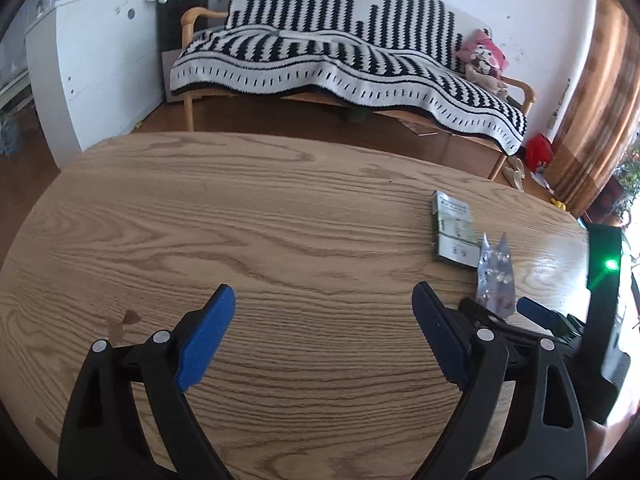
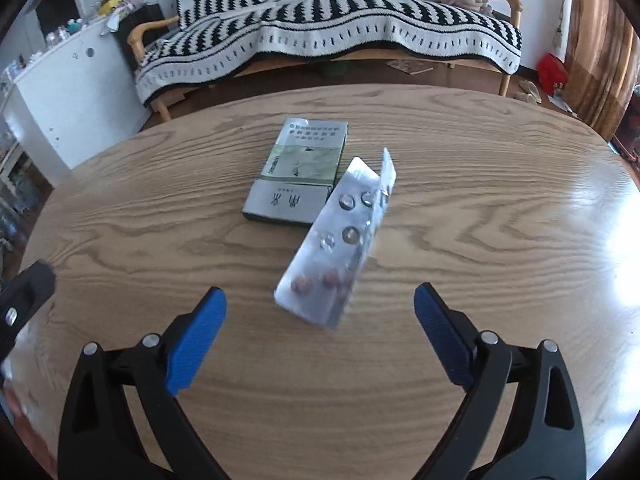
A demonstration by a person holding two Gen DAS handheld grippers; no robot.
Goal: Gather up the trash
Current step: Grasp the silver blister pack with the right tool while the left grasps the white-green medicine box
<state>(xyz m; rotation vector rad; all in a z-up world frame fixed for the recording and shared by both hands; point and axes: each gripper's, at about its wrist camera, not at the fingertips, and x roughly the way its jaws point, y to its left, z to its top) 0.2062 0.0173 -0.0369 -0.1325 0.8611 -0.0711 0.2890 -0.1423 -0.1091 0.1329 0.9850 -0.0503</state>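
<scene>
A folded silver pill blister pack (image 2: 340, 240) lies on the wooden table (image 2: 160, 216), its far end overlapping a green and grey flat box (image 2: 300, 172). My right gripper (image 2: 320, 300) is open, its blue fingers on either side of the blister's near end, not touching it. My left gripper (image 1: 324, 300) is open and empty over bare table. In the left wrist view the box (image 1: 454, 226) and blister (image 1: 496, 276) lie to the right, with the right gripper's fingertips (image 1: 536, 308) beside them.
Beyond the table's far edge stands a wooden sofa (image 1: 340, 52) under a black and white blanket, with a pink plush toy (image 1: 482, 56). A white cabinet (image 1: 96, 68) is at the left. A red object (image 1: 538, 152) lies on the floor.
</scene>
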